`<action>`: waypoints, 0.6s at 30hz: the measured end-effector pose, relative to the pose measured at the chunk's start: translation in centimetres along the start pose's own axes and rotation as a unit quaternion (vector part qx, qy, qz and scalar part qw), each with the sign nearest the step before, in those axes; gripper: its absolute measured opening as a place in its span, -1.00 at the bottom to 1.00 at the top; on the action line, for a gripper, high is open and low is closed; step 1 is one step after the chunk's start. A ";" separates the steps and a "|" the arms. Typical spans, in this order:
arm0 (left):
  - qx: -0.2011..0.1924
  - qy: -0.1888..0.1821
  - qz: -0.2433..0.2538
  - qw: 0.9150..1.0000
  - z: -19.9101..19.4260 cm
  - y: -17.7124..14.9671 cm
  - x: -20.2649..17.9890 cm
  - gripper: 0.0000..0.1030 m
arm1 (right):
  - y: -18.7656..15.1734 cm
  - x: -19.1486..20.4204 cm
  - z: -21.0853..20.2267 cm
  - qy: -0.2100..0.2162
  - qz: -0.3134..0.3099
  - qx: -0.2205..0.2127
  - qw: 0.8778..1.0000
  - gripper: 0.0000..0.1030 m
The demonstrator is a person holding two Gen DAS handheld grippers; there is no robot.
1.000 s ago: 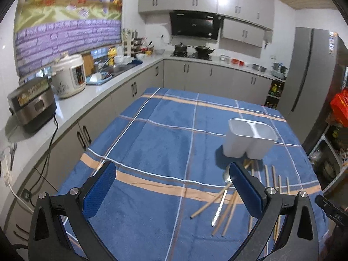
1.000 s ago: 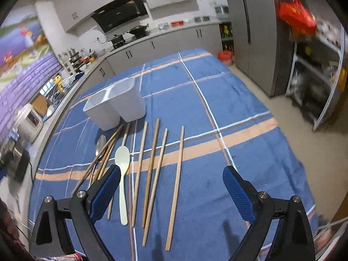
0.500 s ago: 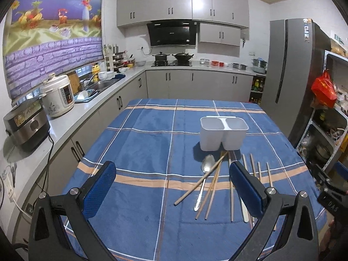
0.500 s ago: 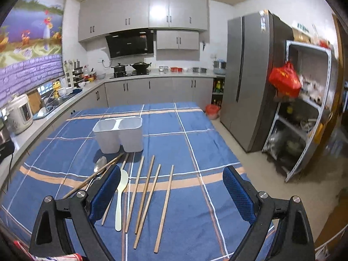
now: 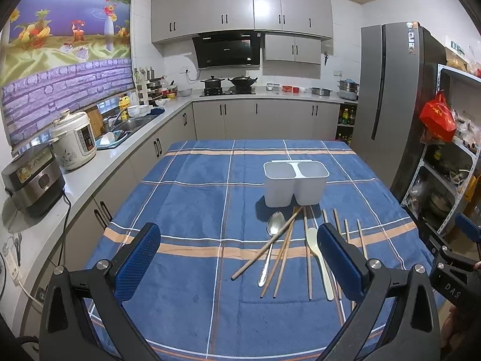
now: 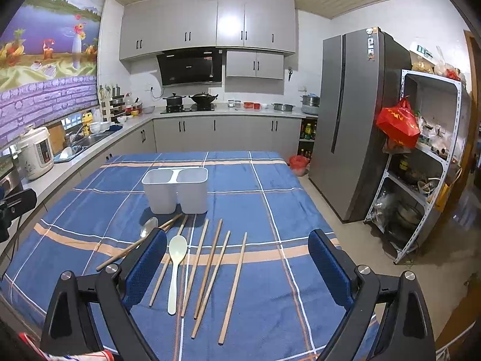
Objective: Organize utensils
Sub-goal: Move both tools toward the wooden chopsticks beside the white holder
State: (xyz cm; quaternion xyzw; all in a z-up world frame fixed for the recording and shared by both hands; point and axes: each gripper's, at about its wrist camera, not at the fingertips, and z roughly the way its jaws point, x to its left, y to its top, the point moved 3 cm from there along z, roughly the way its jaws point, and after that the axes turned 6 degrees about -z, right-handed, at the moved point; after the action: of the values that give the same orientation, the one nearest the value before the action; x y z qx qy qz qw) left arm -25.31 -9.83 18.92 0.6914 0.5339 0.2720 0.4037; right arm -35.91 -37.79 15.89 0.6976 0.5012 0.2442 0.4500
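Observation:
A white two-compartment utensil holder (image 5: pixel 295 183) (image 6: pixel 176 190) stands empty on the blue plaid tablecloth (image 5: pixel 192 198). In front of it lie several wooden chopsticks (image 5: pixel 284 251) (image 6: pixel 210 266), a metal spoon (image 5: pixel 272 240) (image 6: pixel 148 227) and a cream plastic spoon (image 5: pixel 319 258) (image 6: pixel 176 267). My left gripper (image 5: pixel 237 261) is open and empty, above the near table, left of the utensils. My right gripper (image 6: pixel 237 264) is open and empty, above the chopsticks' near ends.
A kitchen counter (image 5: pixel 99 162) with a rice cooker (image 5: pixel 75 140) runs along the left. A grey fridge (image 6: pixel 357 120) and a metal shelf rack (image 6: pixel 427 162) stand on the right, past the table's right edge (image 6: pixel 300 198).
Both grippers have tilted level and pulled back, so both views now look across the table at the kitchen. The utensils and the holder have not moved. Both grippers stay open.

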 end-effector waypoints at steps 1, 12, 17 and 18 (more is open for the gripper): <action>0.001 0.000 0.001 1.000 0.0 -0.1 -0.1 1.00 | -0.1 0.0 -0.1 0.000 0.001 0.000 1.000 0.89; 0.020 0.000 0.012 1.000 0.8 -1.2 -1.0 1.00 | -0.9 -1.0 0.0 -0.006 0.009 0.000 1.000 0.89; 0.034 -0.002 0.010 0.999 1.7 -1.4 -1.4 1.00 | -1.2 -1.5 0.6 -0.004 0.013 0.009 1.000 0.89; 0.037 -0.002 0.010 0.999 1.9 -1.5 -1.4 1.00 | -1.2 -1.6 0.8 -0.004 0.013 0.011 1.000 0.89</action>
State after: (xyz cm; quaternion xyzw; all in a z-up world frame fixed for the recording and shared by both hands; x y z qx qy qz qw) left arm -24.92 -11.57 16.73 0.7116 0.5360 0.2542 0.3765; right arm -36.44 -39.49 14.68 0.7102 0.4928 0.2415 0.4410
